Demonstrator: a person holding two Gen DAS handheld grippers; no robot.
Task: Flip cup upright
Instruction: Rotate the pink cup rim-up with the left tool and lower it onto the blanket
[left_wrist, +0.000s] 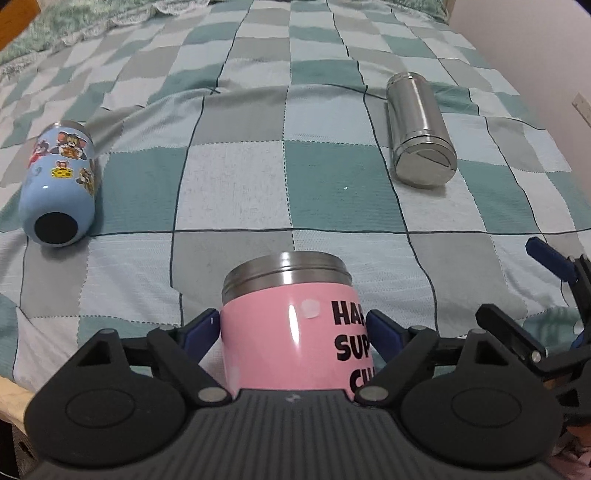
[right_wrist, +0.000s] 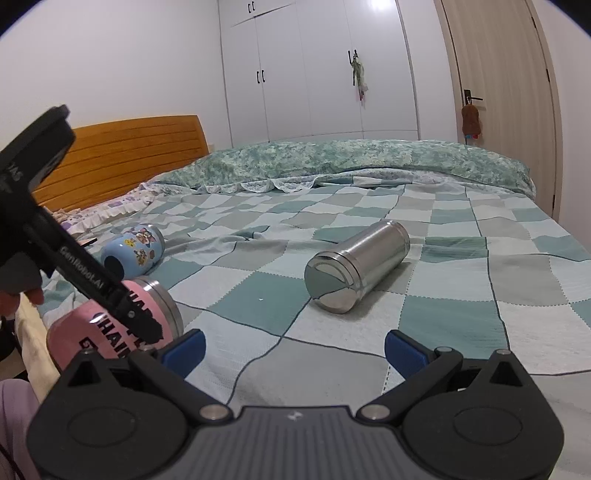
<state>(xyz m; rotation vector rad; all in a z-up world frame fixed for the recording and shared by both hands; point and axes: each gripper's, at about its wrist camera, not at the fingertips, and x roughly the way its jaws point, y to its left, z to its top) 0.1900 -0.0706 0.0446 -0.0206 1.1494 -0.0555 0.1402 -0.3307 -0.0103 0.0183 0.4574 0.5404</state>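
- The left gripper (left_wrist: 291, 332) has its blue pads pressed against both sides of the pink cup (left_wrist: 291, 325); it looks clamped on.
- In the right wrist view that cup (right_wrist: 110, 325) lies tilted on its side at the near left edge of the bed (right_wrist: 258, 369), steel rim pointing away and to the right, with the left gripper's black arm across it.
- The right gripper (right_wrist: 293, 347) stands wide apart with nothing between its pads, hovering low over the checked blanket just right of the pink cup.
- I judge the step in hand to be the grasp on the pink cup; the turn to upright is not yet done.
- Next it calls for lifting and rotating the wrist so the base goes down, then setting it gently, since the soft blanket may let it topple.
- Farther off, a blue cartoon cup (left_wrist: 59, 184) lies at the left and a steel flask (left_wrist: 421, 129) at the right, both on their sides.
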